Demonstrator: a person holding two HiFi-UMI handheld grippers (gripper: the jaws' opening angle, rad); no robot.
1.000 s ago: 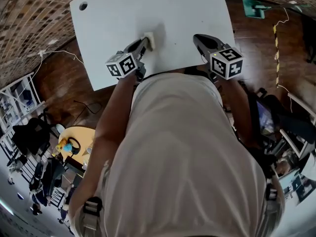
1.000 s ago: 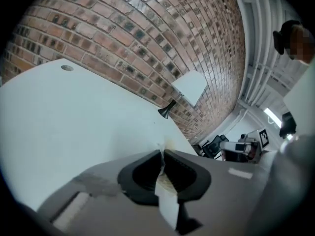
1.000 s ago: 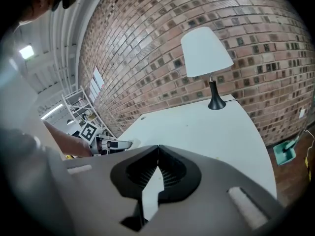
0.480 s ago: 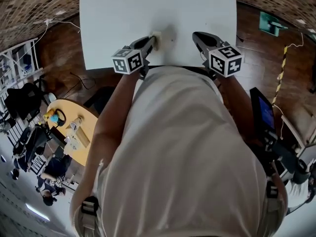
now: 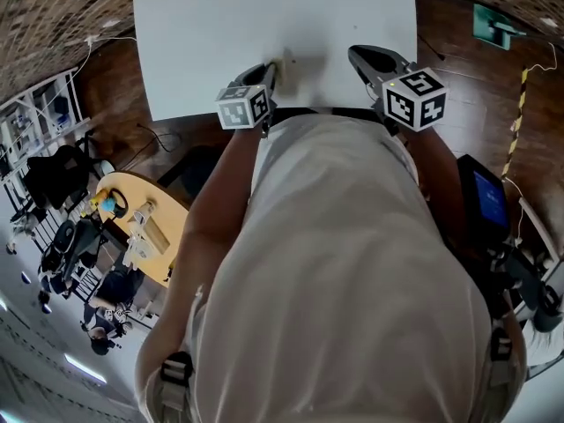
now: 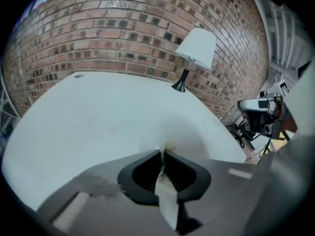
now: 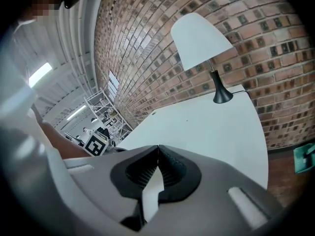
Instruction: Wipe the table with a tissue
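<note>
Now the left hand-held gripper (image 6: 163,155) is clamped tight on the tissue (image 6: 167,195), a thin white strip pinched between its jaws and poking out past the tips, low over the near edge of the white desk (image 5: 264,16). The right hand-held gripper (image 7: 158,148) hangs nearby over that same edge, jaws pressed together with nothing in them. A lamp (image 6: 196,48) stands at the desk's far corner, by the brick wall (image 6: 123,23).

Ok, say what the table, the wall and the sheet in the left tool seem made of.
Table: smooth matte white board, probably laminate; no grain shows. Wall: red-brown brick with pale mortar lines. Sheet pinched in the left tool: thin, creased white tissue paper, likely.
</note>
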